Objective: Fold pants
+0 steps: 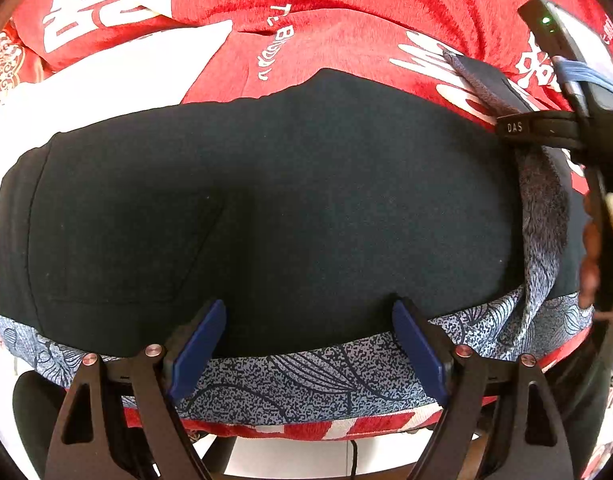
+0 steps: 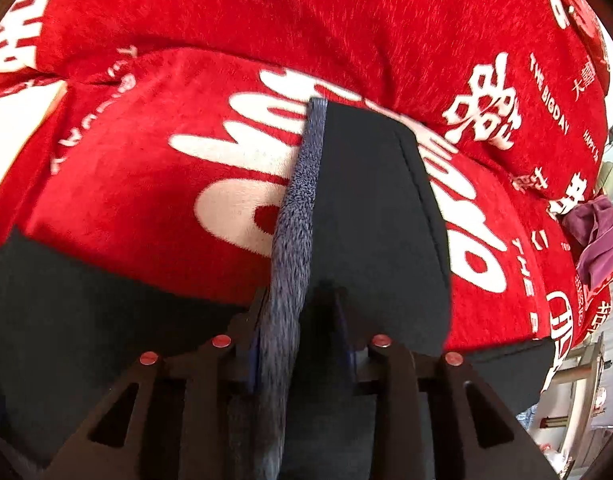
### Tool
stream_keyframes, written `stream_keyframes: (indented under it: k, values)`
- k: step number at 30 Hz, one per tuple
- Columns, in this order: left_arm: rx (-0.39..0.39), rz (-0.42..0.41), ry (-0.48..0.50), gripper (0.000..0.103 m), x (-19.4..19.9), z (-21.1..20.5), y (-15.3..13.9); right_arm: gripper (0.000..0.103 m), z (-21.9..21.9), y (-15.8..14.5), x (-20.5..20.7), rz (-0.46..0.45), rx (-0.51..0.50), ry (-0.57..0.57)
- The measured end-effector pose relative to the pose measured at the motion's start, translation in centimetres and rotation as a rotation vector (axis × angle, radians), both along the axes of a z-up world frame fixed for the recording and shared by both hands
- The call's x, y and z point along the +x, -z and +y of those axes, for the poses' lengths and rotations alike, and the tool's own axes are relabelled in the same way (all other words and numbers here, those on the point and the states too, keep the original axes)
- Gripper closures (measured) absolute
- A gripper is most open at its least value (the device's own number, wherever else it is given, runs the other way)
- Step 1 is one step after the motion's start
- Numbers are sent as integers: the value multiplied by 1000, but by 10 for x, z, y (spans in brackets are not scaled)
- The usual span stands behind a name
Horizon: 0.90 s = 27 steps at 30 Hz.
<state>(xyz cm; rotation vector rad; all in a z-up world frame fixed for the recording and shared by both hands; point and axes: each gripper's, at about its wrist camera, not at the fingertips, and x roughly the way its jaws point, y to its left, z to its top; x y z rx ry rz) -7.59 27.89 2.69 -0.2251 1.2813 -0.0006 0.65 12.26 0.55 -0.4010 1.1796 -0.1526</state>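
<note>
Pants (image 2: 370,208) clamped; purple cloth (image 2: 598,240) right-view only.

Bare red blanket (image 2: 386,20) lies open beyond the black pants (image 1: 266,200); toward the right, a raised pant leg (image 2: 370,208) (pinched upright) and the right gripper (image 1: 578,128) block passage.

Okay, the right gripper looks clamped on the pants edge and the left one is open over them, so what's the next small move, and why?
Probably lift the right gripper a little and carry the pinched edge over the black pants. Its jaws are closed on the fabric, black outside with a speckled blue lining, while the rest lies flat on the red blanket. The left gripper stands open above the cloth, gripping nothing, so it could press down to steady it.
</note>
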Motion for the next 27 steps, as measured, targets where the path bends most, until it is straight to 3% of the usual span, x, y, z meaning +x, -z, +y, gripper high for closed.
stream_keyframes:
  k: [1,3,8,12,16,21,23,25,27]
  values:
    - [0,0,0,16,0,0,0,83,-3,1,3,2,6,7]
    - [-2,1,0,16,0,0,0,92,-8,-5,0,-11,27,12]
    - [-4,4,1,16,0,1,-1,94,-48,-48,-44,-159,110,95]
    - [-4,8,-2,16,0,1,-2,94,-104,-72,-101,-213,220,221]
    - [5,9,6,16,-2,-1,-4,94,-138,-59,-141,-170,284,287]
    - [5,-11,35,16,-2,-12,-13,90,-122,-30,-156,-118,144,179]
    - [6,-37,60,16,-2,-19,-20,75,-108,-32,-158,-132,54,122]
    - [4,-61,95,16,-1,-28,-25,23,-95,-41,-163,-178,-7,67]
    - [14,-71,132,16,0,-39,-27,16,-81,-52,-172,-255,-78,6]
